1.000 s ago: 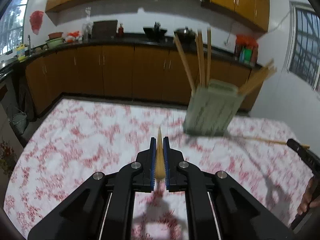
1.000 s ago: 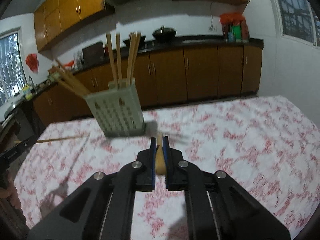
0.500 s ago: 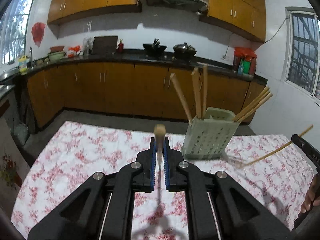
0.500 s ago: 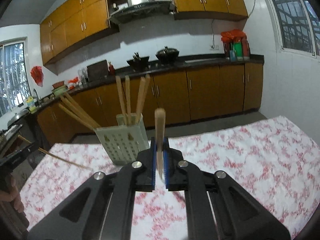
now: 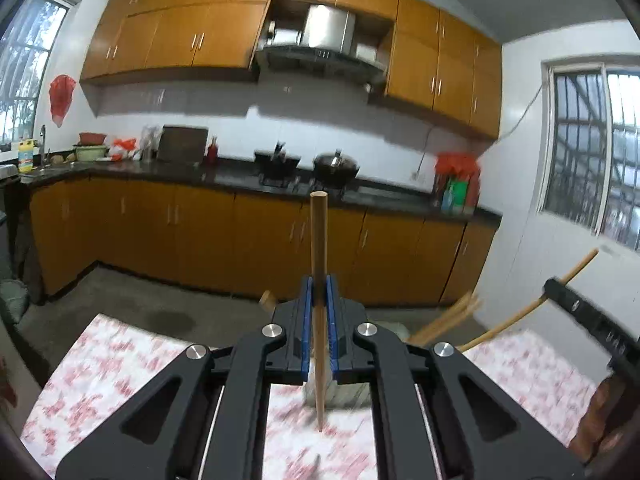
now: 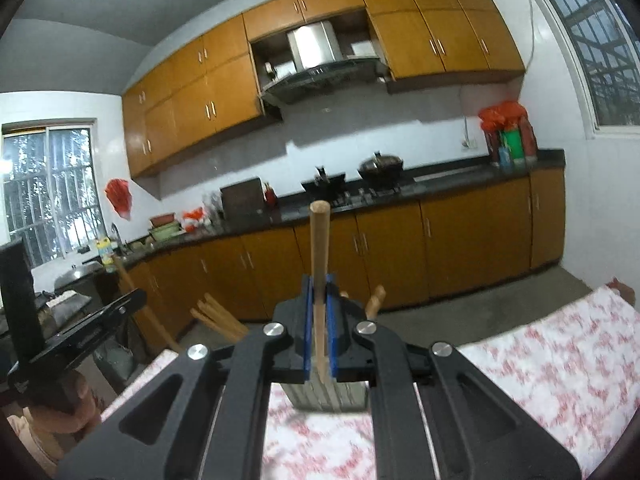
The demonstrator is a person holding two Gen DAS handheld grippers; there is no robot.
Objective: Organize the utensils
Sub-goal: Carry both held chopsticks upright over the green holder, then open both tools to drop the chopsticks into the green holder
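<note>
While each chopstick was clamped upright, left gripper point(image 5: 319, 312) on left chopstick point(image 5: 319, 240), right gripper point(image 6: 319, 312) on right chopstick point(image 6: 319, 248), both were judged light, stiff, slippery; mid-shaft hold suited.

Smooth pale wooden chopstick point(image 5: 319, 248) sits in the matt black plastic left gripper point(image 5: 319, 304); beneath it lies printed cloth tablecloth point(image 5: 100, 364). Behind, cabinets point(image 5: 200, 232) are glossy wood.
</note>
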